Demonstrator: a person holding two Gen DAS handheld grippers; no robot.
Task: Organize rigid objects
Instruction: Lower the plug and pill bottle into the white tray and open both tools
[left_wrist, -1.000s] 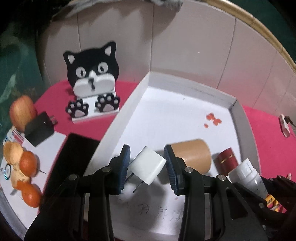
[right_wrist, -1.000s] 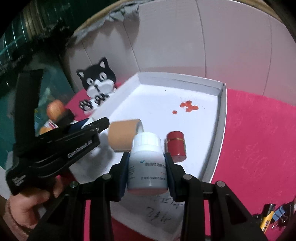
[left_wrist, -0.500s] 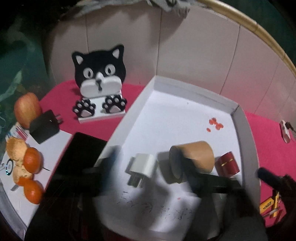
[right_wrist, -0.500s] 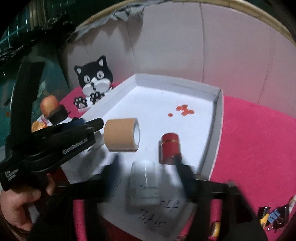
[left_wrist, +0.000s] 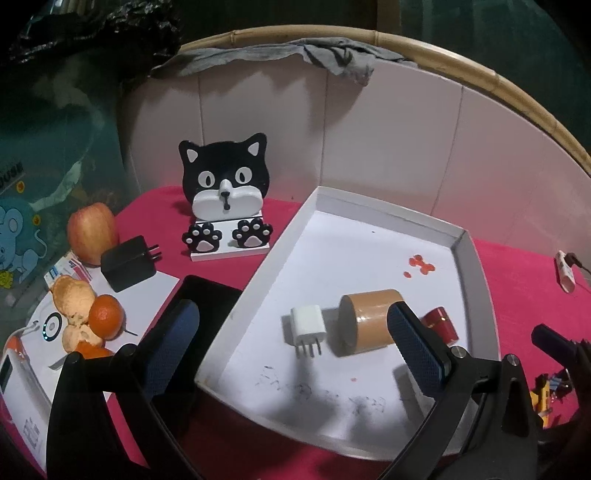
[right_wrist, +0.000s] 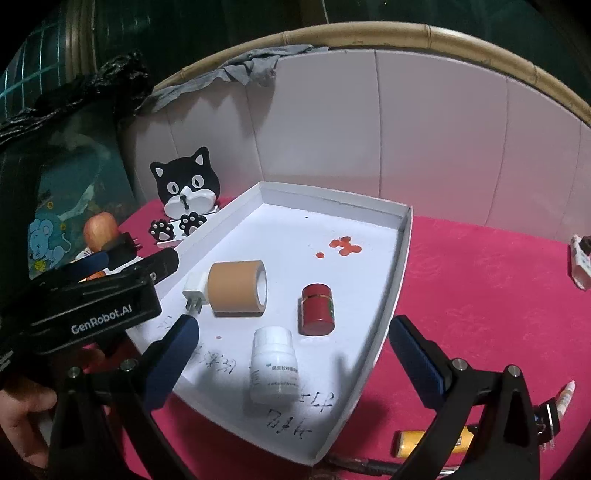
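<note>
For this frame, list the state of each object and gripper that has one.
white charger: lying in the tray, prongs toward the camera, released
tape roll: on its side in the tray
white pill bottle: upright, cap on, released
red jar: upright, lid on
white tray: open, holds four items
left gripper: jaws just opened wide, empty
right gripper: jaws just opened wide, empty

I am looking at a lived-in home corner, not a lab. A red cloth (left_wrist: 524, 273) is covering the table, a grey rag (left_wrist: 295, 55) is hanging over a bamboo-edged panel, and household bits are sitting about: a cat-shaped phone stand (left_wrist: 225, 199), an apple (left_wrist: 92, 232), peeled oranges (left_wrist: 88, 317), a black charger (left_wrist: 127, 262).
</note>
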